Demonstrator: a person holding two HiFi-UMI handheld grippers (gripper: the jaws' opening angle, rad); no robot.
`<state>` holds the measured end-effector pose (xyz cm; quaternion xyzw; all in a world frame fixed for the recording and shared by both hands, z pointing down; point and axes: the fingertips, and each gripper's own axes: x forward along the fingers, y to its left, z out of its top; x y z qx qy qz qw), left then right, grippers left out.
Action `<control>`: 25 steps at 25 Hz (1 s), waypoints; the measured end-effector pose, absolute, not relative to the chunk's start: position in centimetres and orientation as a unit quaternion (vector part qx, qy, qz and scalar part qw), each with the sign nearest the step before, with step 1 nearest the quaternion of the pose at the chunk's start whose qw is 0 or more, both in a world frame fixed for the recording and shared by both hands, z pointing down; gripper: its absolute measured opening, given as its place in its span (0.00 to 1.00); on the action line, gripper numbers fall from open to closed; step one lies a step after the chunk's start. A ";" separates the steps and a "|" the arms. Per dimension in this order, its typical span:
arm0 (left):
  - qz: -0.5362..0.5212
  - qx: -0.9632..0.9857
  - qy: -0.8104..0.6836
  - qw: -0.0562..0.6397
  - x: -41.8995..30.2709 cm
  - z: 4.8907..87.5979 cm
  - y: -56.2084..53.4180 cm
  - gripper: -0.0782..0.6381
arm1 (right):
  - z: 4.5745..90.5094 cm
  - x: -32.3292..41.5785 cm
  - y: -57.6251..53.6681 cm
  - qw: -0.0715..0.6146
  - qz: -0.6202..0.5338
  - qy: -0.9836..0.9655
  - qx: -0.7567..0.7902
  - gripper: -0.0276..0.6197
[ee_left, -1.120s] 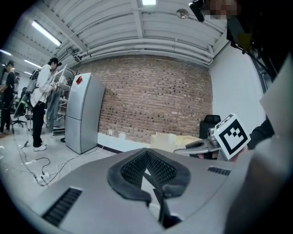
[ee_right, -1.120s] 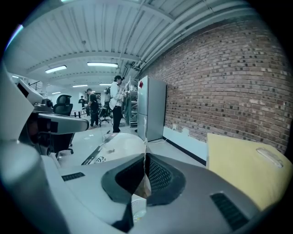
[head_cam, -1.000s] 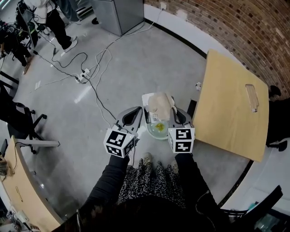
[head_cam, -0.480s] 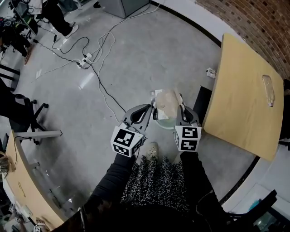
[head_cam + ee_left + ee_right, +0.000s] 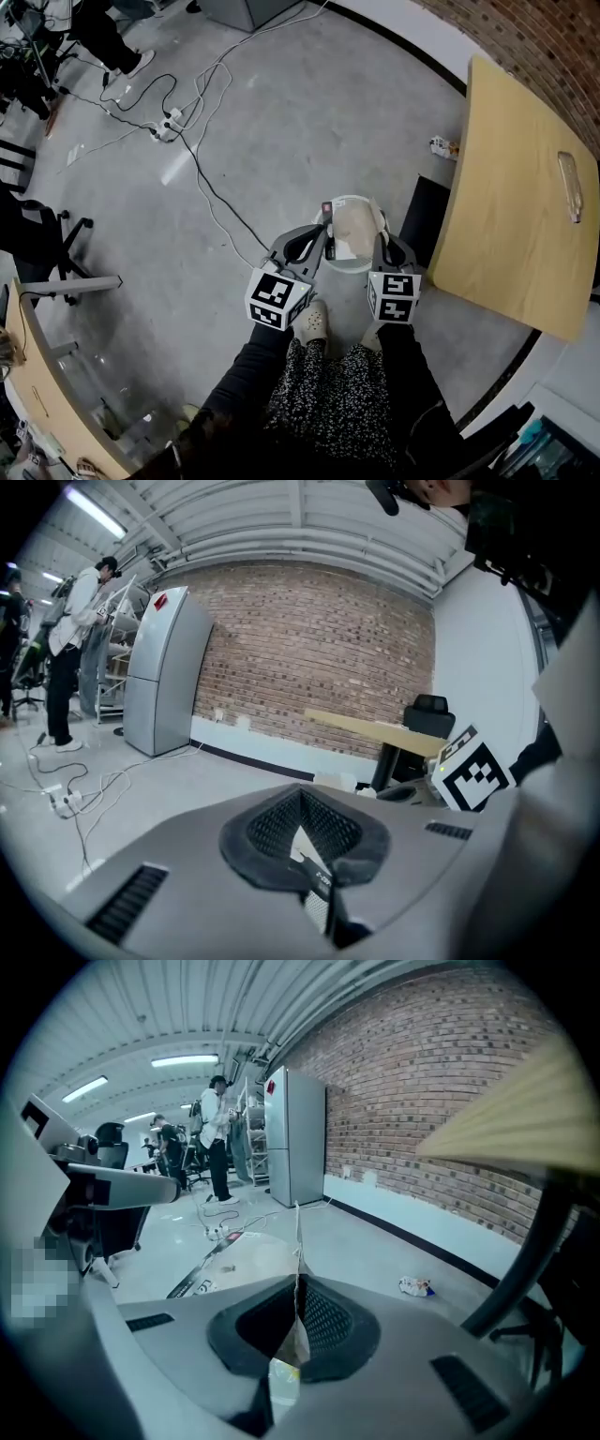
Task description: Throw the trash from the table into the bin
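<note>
In the head view a clear plastic wrapper (image 5: pixel 349 234) is stretched flat between my two grippers, right over the white round bin (image 5: pixel 360 200) on the floor. My left gripper (image 5: pixel 322 242) is shut on the wrapper's left edge, where a printed strip of wrapper (image 5: pixel 315 862) shows between its closed jaws. My right gripper (image 5: pixel 379 246) is shut on the right edge, and a thin film of wrapper (image 5: pixel 297 1327) stands up out of its closed jaws. The wrapper hides most of the bin's inside.
The wooden table (image 5: pixel 516 187) stands at the right with a clear bottle (image 5: pixel 569 186) on it. A crumpled piece of trash (image 5: pixel 442 147) lies on the floor by the table. A black chair (image 5: pixel 424 220) stands beside the bin. Cables and a power strip (image 5: pixel 169 122) cross the floor.
Both grippers have sunk together with the wrapper, from above the bin down to just over its rim. Their hold on it looks the same.
</note>
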<state>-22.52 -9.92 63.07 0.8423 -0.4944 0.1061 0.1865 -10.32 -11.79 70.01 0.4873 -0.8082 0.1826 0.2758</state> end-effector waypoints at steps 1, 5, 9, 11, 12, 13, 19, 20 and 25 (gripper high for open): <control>0.105 0.841 -0.495 0.192 -22.1 63.9 -9.9 0.12 | 70.9 -9.9 -11.6 0.279 0.187 -0.806 0.487 0.06; 0.111 0.840 -0.488 0.208 -20.7 67.0 -9.3 0.12 | 74.1 -8.6 -10.9 0.289 0.200 -0.799 0.487 0.06; 0.118 0.837 -0.487 0.219 -20.4 69.2 -8.6 0.12 | 76.7 -7.7 -10.1 0.301 0.210 -0.793 0.487 0.06; 0.120 0.836 -0.489 0.217 -20.2 69.7 -8.5 0.12 | 77.9 -7.1 -9.9 0.304 0.214 -0.789 0.488 0.06; 0.121 0.836 -0.489 0.216 -20.1 70.0 -8.6 0.12 | 78.4 -6.9 -9.9 0.305 0.216 -0.788 0.489 0.06; 0.123 0.836 -0.489 0.215 -19.9 70.4 -8.6 0.12 | 79.0 -6.8 -9.8 0.305 0.219 -0.788 0.488 0.06; 0.124 0.834 -0.490 0.222 -19.6 71.7 -8.5 0.12 | 80.6 -6.8 -10.0 0.304 0.230 -0.781 0.495 0.06; 0.122 0.833 -0.492 0.223 -19.7 71.7 -8.4 0.12 | 80.8 -6.8 -10.2 0.304 0.231 -0.780 0.496 0.06; 0.118 0.829 -0.496 0.229 -19.9 71.9 -7.9 0.12 | 81.1 -7.2 -10.7 0.306 0.230 -0.778 0.498 0.06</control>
